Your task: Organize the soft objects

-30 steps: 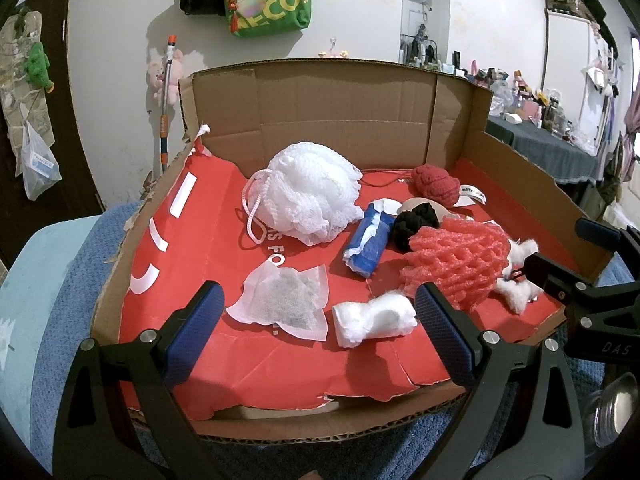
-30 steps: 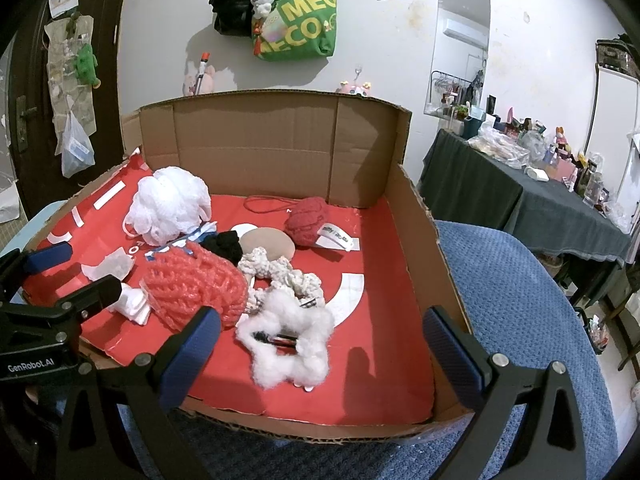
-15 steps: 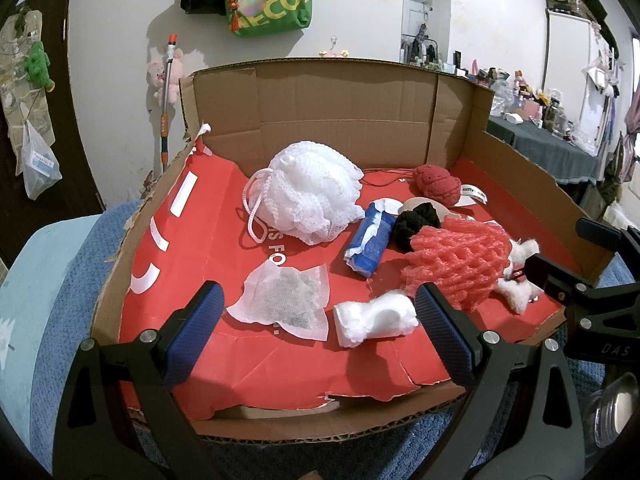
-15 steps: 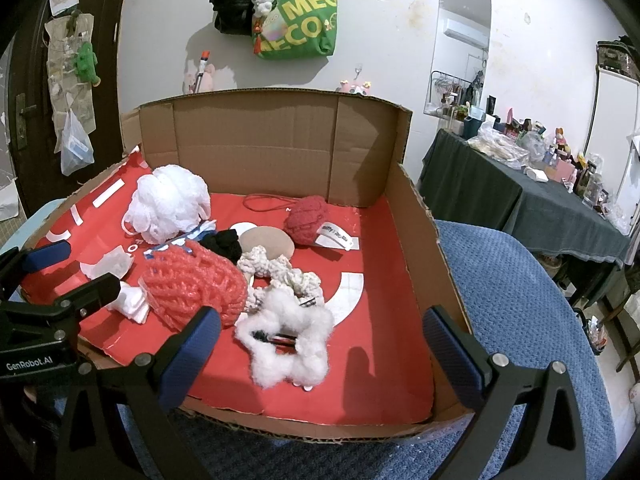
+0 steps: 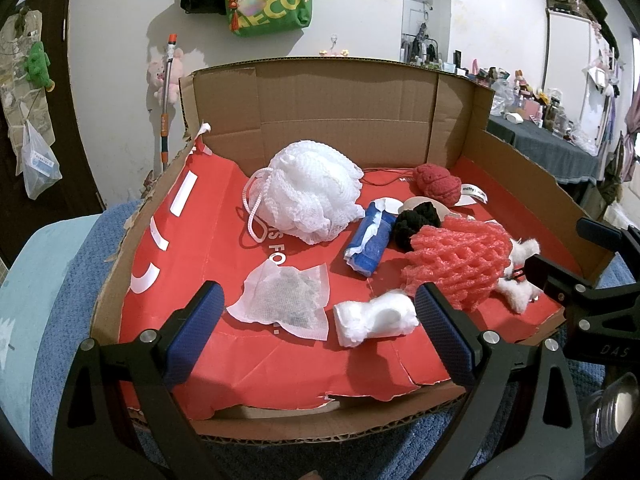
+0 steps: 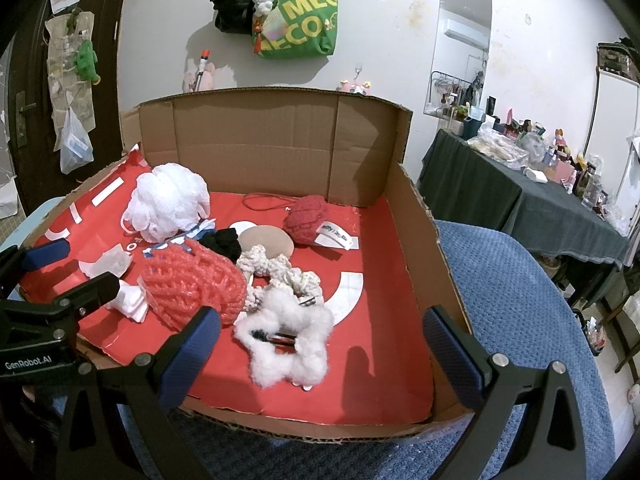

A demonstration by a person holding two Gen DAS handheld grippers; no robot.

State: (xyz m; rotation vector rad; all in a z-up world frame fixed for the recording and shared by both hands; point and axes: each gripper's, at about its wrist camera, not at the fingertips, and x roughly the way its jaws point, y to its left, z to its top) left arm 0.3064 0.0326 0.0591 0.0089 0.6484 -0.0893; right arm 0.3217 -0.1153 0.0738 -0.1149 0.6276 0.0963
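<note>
**boxwatcher:** So what changed over the last second? Honestly, next to nothing. Both views line up with the earlier ones almost exactly, and every item sits where it did. The left gripper (image 5: 316, 328) hangs at the near edge of the box (image 5: 344, 112) with its jaws wide apart and empty. Same story for the right gripper (image 6: 320, 340): spread open, gripping nothing.

**softsorter:** Where's the stuff, then?

**boxwatcher:** All inside the box, on its red liner. The white pouf (image 5: 308, 196) sits toward the back-left of the box, the red pouf (image 5: 438, 184) near the back wall. The blue pack (image 5: 370, 242) and black scrunchie (image 5: 416, 224) are mid-box. The red net (image 5: 460, 264) lies toward the front, touching the black scrunchie. The sachet (image 5: 288, 300) and white roll (image 5: 376, 318) are nearest the box's front edge, right between the left gripper's fingers in its view. The fluffy scrunchie (image 6: 288, 340) is front-centre in the right view, with the cream scrunchie (image 6: 276, 268) just behind it.

**softsorter:** Meaning what for the tidy-up?

**boxwatcher:** My read: a pause. Things lie loosely scattered, some overlapping, not in any grouping I can spot. That'd fit either items waiting to be sorted or items already gathered into the box. One moment can't settle which, so I wouldn't call a next move.
</note>
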